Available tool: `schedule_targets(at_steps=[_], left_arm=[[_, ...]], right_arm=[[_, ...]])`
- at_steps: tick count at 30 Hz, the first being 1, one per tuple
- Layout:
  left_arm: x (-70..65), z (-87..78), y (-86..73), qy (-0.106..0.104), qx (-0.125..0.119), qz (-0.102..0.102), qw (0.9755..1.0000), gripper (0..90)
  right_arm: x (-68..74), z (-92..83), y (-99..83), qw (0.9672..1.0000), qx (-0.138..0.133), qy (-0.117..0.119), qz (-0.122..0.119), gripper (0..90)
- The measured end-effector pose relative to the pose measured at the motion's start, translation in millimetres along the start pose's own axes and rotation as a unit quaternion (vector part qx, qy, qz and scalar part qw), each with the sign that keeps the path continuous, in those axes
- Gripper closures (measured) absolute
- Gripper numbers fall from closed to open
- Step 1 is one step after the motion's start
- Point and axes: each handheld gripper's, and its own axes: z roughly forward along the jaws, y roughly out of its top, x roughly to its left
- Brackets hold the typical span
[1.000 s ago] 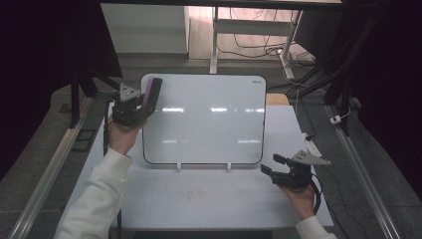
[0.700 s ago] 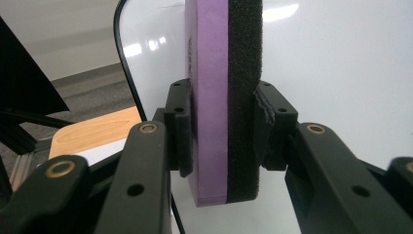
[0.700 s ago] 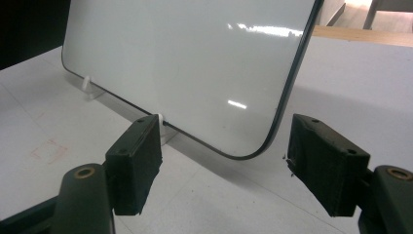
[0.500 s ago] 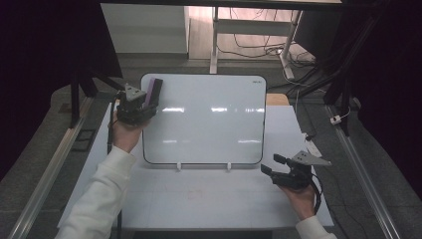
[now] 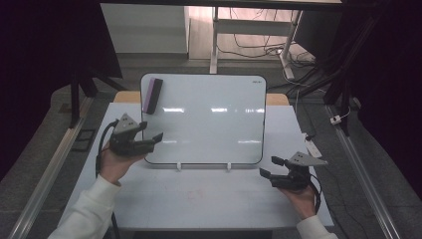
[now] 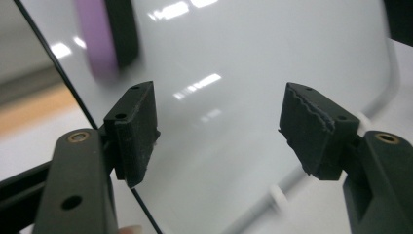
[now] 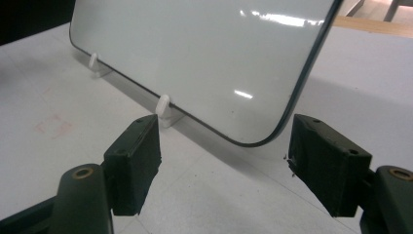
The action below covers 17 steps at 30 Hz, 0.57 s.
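Observation:
A white whiteboard (image 5: 209,119) lies on the table, propped on two small white clips (image 5: 178,167). A purple-and-black eraser (image 5: 152,94) rests on its top left corner, and it appears blurred in the left gripper view (image 6: 104,34). My left gripper (image 5: 152,131) hovers at the board's left edge, below the eraser and apart from it. Its jaws have just been opening, and nothing is between them (image 6: 219,131). My right gripper (image 5: 269,167) sits open near the board's lower right corner (image 7: 253,139), with nothing between its pads.
The white table (image 5: 199,204) carries a faint red mark (image 5: 196,194) in front of the board. Metal rails (image 5: 50,169) run along both sides. Table legs and cables (image 5: 249,45) lie on the floor beyond the far edge.
My left gripper opened and let go of the eraser, which stays at the board's top left corner. The gripper then moved down along the board's left edge toward the person. The right gripper kept still.

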Motion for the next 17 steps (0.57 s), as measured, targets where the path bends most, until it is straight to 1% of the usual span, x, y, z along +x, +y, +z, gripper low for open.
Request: schedule_targets(at_steps=[2, 4, 6, 8, 12, 15, 17], left_arm=[[-1.0, -2.3, -13.9, -0.010, 0.008, -0.004, 0.9999, 30.6], [-2.8, -3.2, -26.5, -0.019, 0.019, -0.002, 0.9996, 30.6], [-4.6, -3.4, -36.6, -0.023, 0.032, 0.000, 0.9992, 30.5], [-5.3, -4.2, -44.5, -0.031, 0.038, -0.003, 0.9988, 30.5], [-5.7, -6.8, -56.2, -0.036, 0.044, -0.006, 0.9984, 30.5], [-5.4, -9.0, -59.5, -0.038, 0.043, -0.010, 0.9983, 30.5], [-5.8, -9.7, -60.5, -0.039, 0.044, -0.009, 0.9983, 30.5]], right_arm=[[0.6, 1.4, -0.2, 1.0000, 0.003, 0.003, -0.007, 26.6], [0.7, 2.5, -0.6, 0.9999, 0.004, 0.004, -0.010, 26.6], [0.2, 3.3, -1.1, 0.9999, 0.006, 0.004, -0.012, 26.7], [-0.3, 4.1, -1.5, 0.9999, 0.006, 0.005, -0.013, 26.7], [-0.7, 4.3, -1.6, 0.9998, 0.007, 0.001, -0.017, 26.7], [-0.7, 3.3, -0.2, 0.9998, 0.002, -0.001, -0.018, 27.0], [-0.8, 3.0, 1.3, 0.9998, 0.001, 0.000, -0.021, 27.0]])
